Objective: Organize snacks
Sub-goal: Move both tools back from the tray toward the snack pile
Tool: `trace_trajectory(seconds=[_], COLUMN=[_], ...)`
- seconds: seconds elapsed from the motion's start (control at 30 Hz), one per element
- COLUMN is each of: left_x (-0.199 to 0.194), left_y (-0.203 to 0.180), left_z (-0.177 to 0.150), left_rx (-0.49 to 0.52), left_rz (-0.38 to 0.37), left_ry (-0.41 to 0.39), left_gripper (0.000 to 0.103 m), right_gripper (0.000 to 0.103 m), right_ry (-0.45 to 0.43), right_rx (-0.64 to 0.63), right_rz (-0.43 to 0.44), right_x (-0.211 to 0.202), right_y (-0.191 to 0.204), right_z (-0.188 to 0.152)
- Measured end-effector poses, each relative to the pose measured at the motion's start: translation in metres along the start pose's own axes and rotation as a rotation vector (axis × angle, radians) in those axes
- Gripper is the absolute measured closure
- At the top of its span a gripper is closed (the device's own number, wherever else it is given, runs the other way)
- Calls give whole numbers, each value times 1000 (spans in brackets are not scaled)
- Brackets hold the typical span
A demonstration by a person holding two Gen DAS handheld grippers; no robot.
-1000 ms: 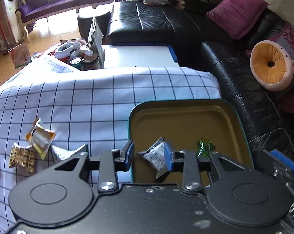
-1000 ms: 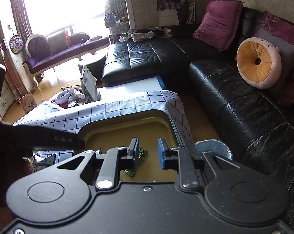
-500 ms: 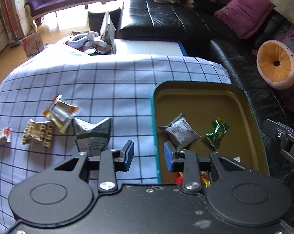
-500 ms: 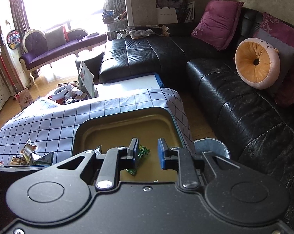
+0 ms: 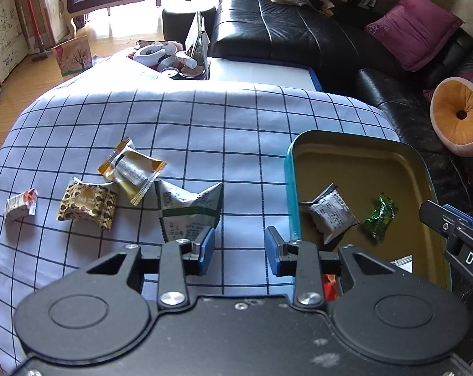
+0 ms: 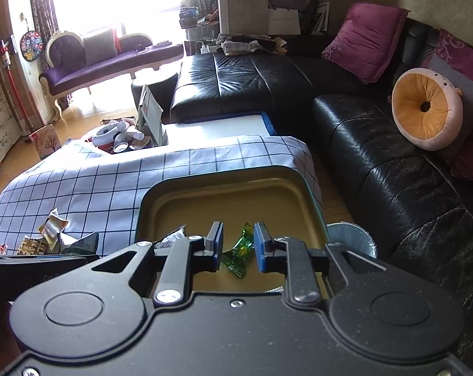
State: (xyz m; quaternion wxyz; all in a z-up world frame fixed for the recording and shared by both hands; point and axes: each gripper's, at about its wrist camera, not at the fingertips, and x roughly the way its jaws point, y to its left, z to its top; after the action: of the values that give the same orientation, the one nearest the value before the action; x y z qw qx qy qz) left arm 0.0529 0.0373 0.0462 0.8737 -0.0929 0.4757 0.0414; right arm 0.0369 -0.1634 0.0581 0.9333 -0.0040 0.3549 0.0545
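Left hand-held gripper (image 5: pixel 239 250) is hovering over the checked cloth (image 5: pixel 205 119) on the desk, just left of the tin tray (image 5: pixel 291 188). Its blue pads are sitting a modest gap apart with nothing between them, just bare cloth showing through. The left pad is hanging right by the bottom edge of the white-and-green packet (image 5: pixel 189 210), but I can't tell if it's actually touching it.

Still out on the cloth: that white-and-green packet, a gold-and-silver wrapper (image 5: pixel 133 170) just up-left of it, a brown patterned wrapper (image 5: pixel 87 202) beside that, and a small reddish wrapper (image 5: pixel 18 208) off on its own at the far left.

Inside the tray I'm seeing a grey-white packet (image 5: pixel 330 214) near the left wall and a green candy (image 5: pixel 379 214) just to its right, the two not touching. There's also a bit of red wrapper (image 5: pixel 330 285) and a white corner (image 5: pixel 402 263) peeking out at the near end, mostly hidden by the gripper body.

Right hand-held gripper (image 6: pixel 238 247) is hanging over the near end of the tray, pads slightly apart and gripping nothing. The green candy is lying on the tray floor below the gap.
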Motion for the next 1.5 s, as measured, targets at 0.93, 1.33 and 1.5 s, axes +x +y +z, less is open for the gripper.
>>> trace_trajectory(seconds=[0.93, 1.33, 1.5], left_x=[0, -6, -10], left_y=[61, 102, 125], left_z=[2, 6, 8], left_rx=[-78, -155, -183], left_rz=[-28, 22, 62], left_ry=[20, -8, -23], left_gripper=[68, 68, 68], right_gripper=[72, 71, 71], right_ry=[29, 54, 82], right_rx=[-110, -58, -1], right_rz=[66, 153, 218], right_x=[13, 20, 25], right_y=[72, 85, 85], right_z=[0, 1, 2])
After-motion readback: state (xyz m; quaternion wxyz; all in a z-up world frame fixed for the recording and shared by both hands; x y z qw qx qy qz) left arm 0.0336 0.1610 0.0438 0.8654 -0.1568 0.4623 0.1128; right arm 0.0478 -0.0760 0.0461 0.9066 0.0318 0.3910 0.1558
